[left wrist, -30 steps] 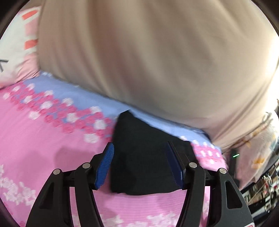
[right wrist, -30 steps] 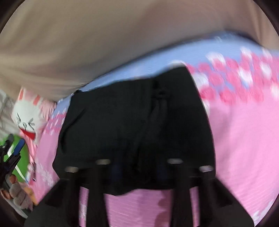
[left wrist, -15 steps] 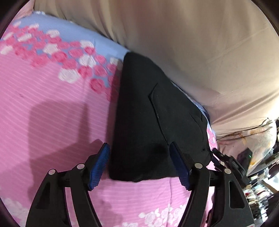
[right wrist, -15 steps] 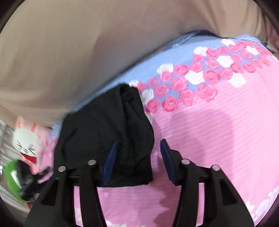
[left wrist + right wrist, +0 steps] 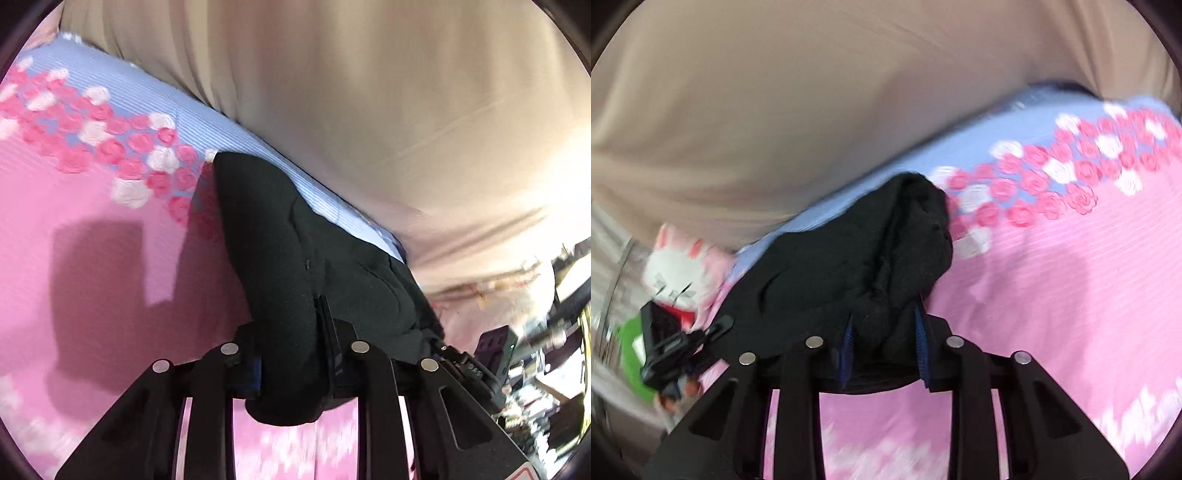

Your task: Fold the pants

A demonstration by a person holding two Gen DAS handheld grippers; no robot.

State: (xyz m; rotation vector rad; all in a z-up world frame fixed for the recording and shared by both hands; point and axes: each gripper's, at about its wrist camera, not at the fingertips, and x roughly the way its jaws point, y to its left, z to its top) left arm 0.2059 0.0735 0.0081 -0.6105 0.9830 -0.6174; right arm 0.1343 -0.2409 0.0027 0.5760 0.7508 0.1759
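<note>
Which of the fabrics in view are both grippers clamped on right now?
The black pants, bunched between the jaws of the left gripper and right gripper; the pink floral bedsheet and beige cloth lie ungripped.

Matt black knit cloth pants (image 5: 280,258) lie on a smooth, printed cotton-like pink bedsheet (image 5: 92,266).

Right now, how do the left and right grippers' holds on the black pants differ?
The left gripper pinches a thick rolled edge that hides its blue pads; the right gripper holds a looser bunch, its blue pads showing. The black pants trail smooth from the left, crumpled from the right. Both are shut on the pants above the pink floral bedsheet.
</note>
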